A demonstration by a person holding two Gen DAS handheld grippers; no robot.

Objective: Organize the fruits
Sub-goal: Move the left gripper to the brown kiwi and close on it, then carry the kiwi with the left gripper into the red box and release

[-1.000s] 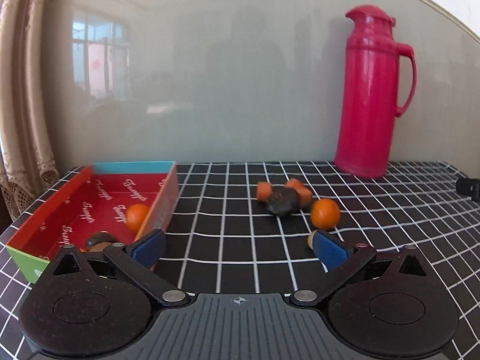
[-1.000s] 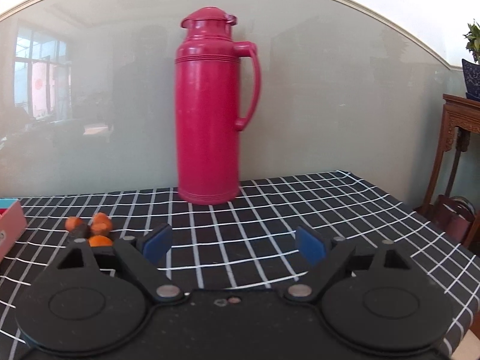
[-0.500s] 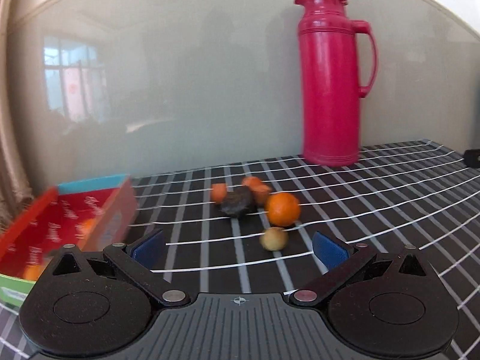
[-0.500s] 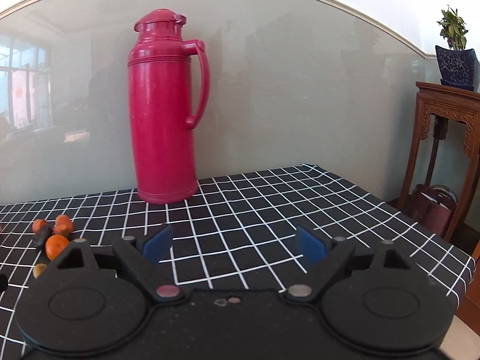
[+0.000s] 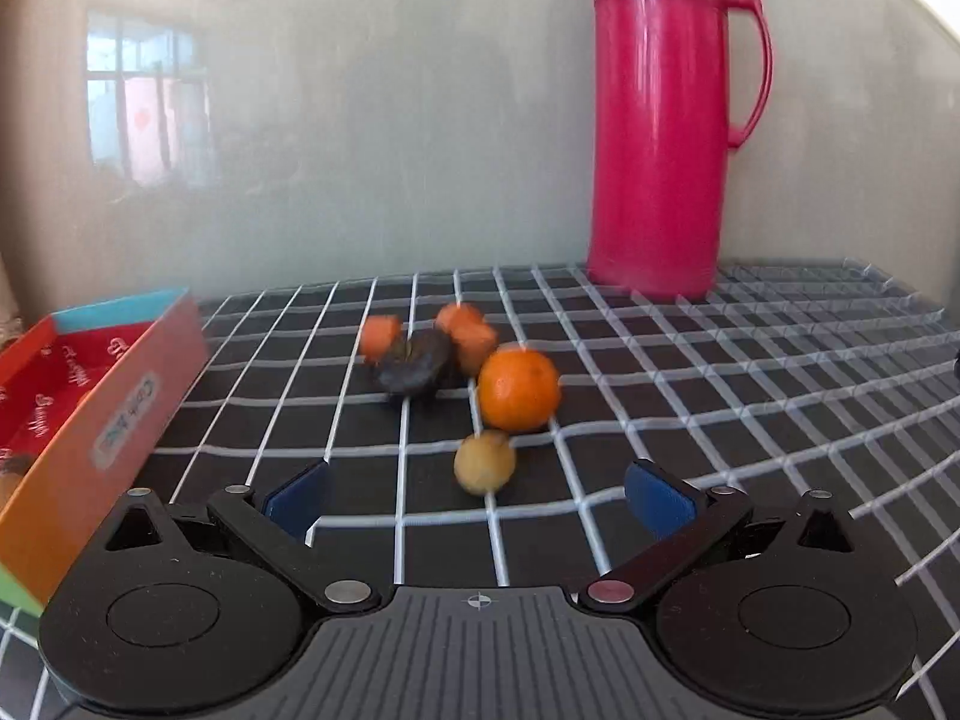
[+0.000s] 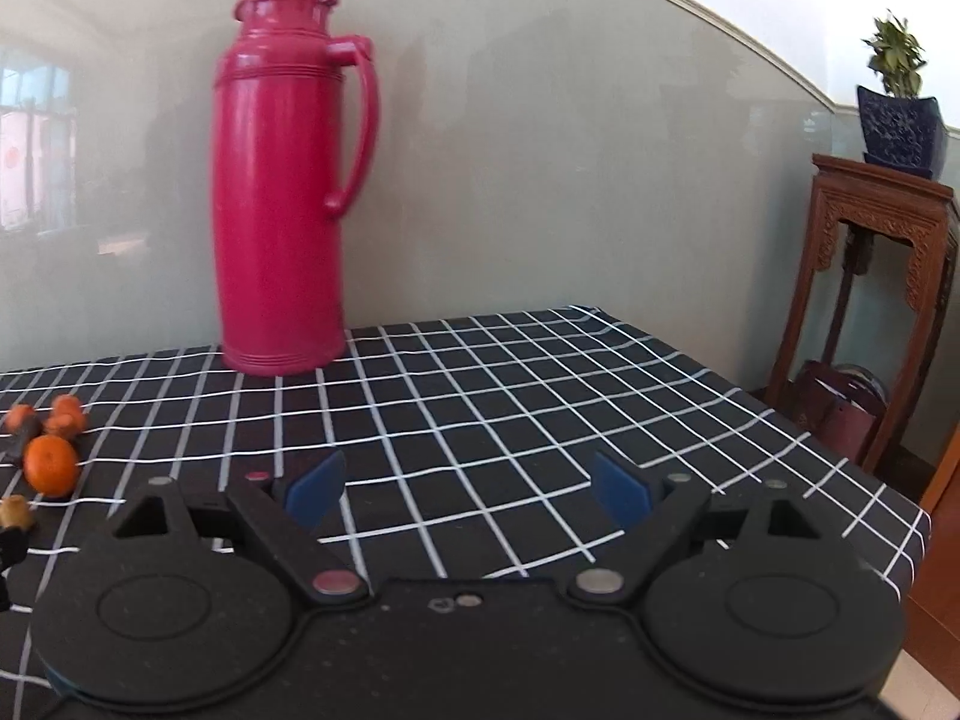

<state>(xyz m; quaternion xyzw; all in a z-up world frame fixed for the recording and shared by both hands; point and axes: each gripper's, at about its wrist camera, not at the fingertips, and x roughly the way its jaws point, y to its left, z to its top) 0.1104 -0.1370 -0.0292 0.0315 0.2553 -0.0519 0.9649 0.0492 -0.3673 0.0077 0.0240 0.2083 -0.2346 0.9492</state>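
Black checked cloth (image 5: pixel 690 396) covers the table, with a red flask (image 5: pixel 657 138) at the wall. A small yellowish fruit (image 5: pixel 483 462) is seen just ahead of the left gripper (image 5: pixel 477 495), between its widely parted jaws; nothing is gripped. An orange (image 5: pixel 519 389) lies behind it. The right gripper (image 6: pixel 468 489) is held open over bare cloth, the fruits well to its left.
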